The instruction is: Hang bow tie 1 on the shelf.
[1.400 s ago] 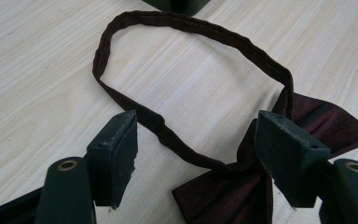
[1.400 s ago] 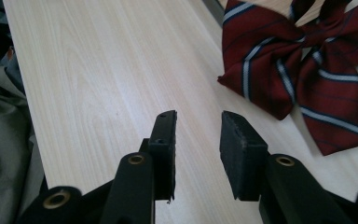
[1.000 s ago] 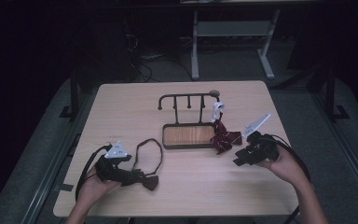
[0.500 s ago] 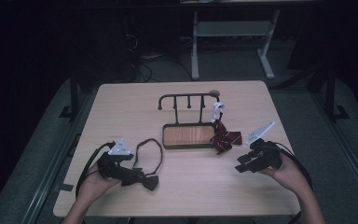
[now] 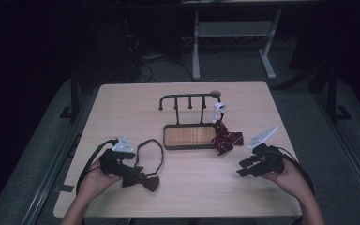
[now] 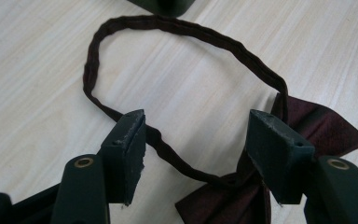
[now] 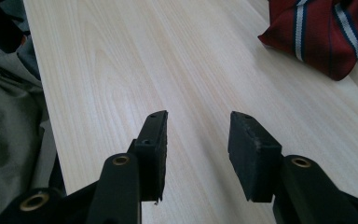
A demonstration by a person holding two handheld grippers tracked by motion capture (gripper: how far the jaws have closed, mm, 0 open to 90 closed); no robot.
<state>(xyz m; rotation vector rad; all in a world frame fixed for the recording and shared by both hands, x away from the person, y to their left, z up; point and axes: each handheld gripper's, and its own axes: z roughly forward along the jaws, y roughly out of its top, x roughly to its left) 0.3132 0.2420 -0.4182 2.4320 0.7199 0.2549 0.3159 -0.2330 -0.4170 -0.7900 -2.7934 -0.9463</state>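
Both tongs stand released: the left gripper (image 6: 193, 154), its jaws just closing in, straddles the strap of the dark bow tie (image 5: 143, 179) without pinching it; the right gripper (image 7: 196, 154) hovers over bare table (image 5: 192, 187). The bow tie, maroon with a thin looped band, lies near the wooden tray's (image 5: 189, 136) left front corner. That tray holds nothing; a striped tie (image 5: 226, 139) touches its right end.

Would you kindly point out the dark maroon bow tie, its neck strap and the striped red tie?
dark maroon bow tie (image 5: 143, 180), high view, on the knot.
neck strap (image 6: 186, 29), left gripper view, top of the loop.
striped red tie (image 7: 328, 32), right gripper view, on the folded cloth.
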